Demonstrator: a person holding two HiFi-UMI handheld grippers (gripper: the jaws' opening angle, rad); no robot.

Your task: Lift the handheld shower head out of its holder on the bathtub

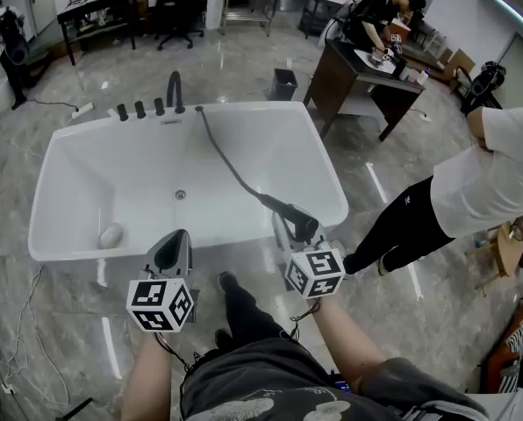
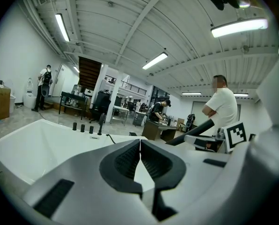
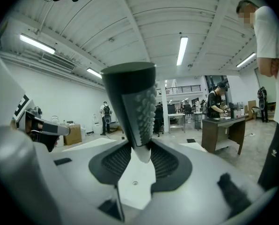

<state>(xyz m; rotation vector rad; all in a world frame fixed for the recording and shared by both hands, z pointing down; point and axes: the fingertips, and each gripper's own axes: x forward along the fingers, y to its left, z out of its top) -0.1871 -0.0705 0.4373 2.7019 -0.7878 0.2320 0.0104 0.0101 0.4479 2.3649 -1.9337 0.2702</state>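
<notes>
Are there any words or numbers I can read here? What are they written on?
No words or numbers can be read anywhere.
Left cube and right cube: black-and-white square patterns, not letters.
Bystander's trousers: a small white logo, too small to read.

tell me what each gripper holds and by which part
Right gripper clamps the shower head by its narrow end below the nozzles; left gripper is shut, empty.
</notes>
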